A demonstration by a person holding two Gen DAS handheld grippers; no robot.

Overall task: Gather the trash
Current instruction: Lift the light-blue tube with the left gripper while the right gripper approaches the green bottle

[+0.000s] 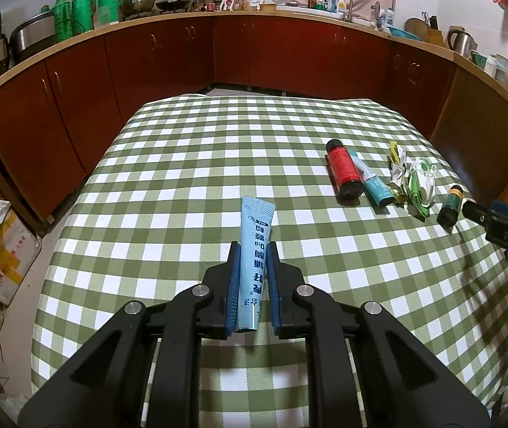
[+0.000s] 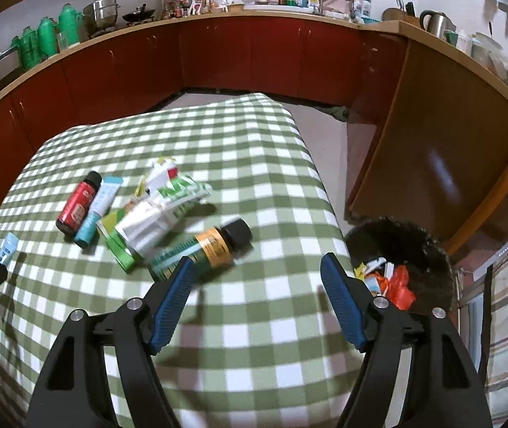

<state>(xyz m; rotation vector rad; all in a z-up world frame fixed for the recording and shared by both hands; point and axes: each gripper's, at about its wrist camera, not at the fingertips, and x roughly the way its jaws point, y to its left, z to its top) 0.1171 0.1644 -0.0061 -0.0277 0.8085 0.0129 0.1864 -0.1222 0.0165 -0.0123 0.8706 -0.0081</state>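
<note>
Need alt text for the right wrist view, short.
Open right tongs hover over a green-checked tablecloth, aimed at a green bottle with a black cap lying beside crumpled wrappers. A dark bin holding trash sits off the table's right edge.

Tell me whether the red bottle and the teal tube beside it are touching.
Touching. In the left wrist view the red bottle lies flush against the teal tube, with no tablecloth showing between them.

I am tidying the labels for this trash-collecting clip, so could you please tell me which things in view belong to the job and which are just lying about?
Belongs to the job:
- light blue tube, held by the left gripper
- red bottle
- teal tube
- crumpled wrappers
- green bottle
- trash bin
- right gripper, open

Just lying about:
- green thermoses
- kettle
- cardboard boxes
</note>
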